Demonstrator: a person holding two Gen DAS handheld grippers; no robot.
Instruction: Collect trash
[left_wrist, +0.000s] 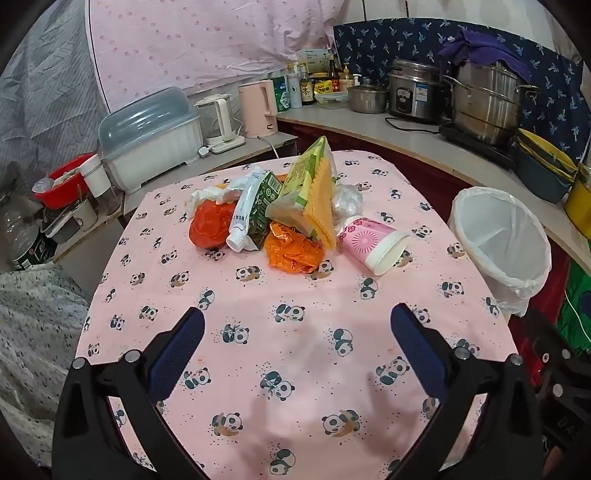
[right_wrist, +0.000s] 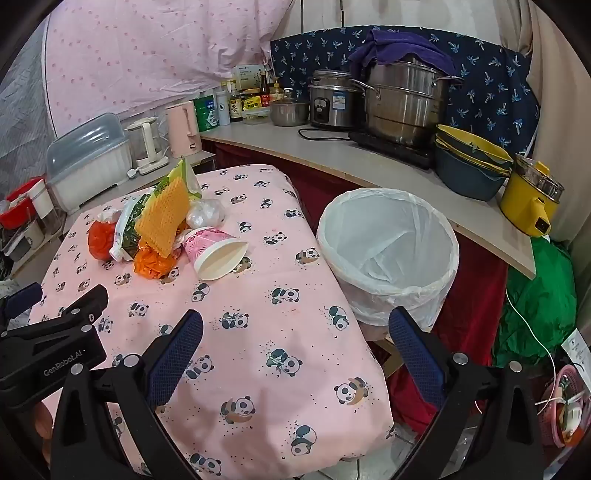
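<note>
A heap of trash lies at the far part of the panda-print table (left_wrist: 295, 332): a red crumpled bag (left_wrist: 210, 225), a green-and-white drink carton (left_wrist: 255, 206), an orange wrapper (left_wrist: 293, 251), a green and yellow snack packet (left_wrist: 314, 192) and a tipped pink paper cup (left_wrist: 373, 243). The cup (right_wrist: 214, 251) and orange wrapper (right_wrist: 155, 260) also show in the right wrist view. A white-lined bin (right_wrist: 388, 251) stands right of the table. My left gripper (left_wrist: 297, 321) hangs open over the near tablecloth, empty. My right gripper (right_wrist: 295, 325) is open and empty near the table's right edge.
A counter (right_wrist: 332, 155) behind carries steel pots (right_wrist: 402, 99), a rice cooker, bowls (right_wrist: 469, 162), a yellow pot, bottles and kettles. A dish box (left_wrist: 151, 133) and red bowl stand at the left. Green cloth (right_wrist: 535, 295) lies on the floor right of the bin.
</note>
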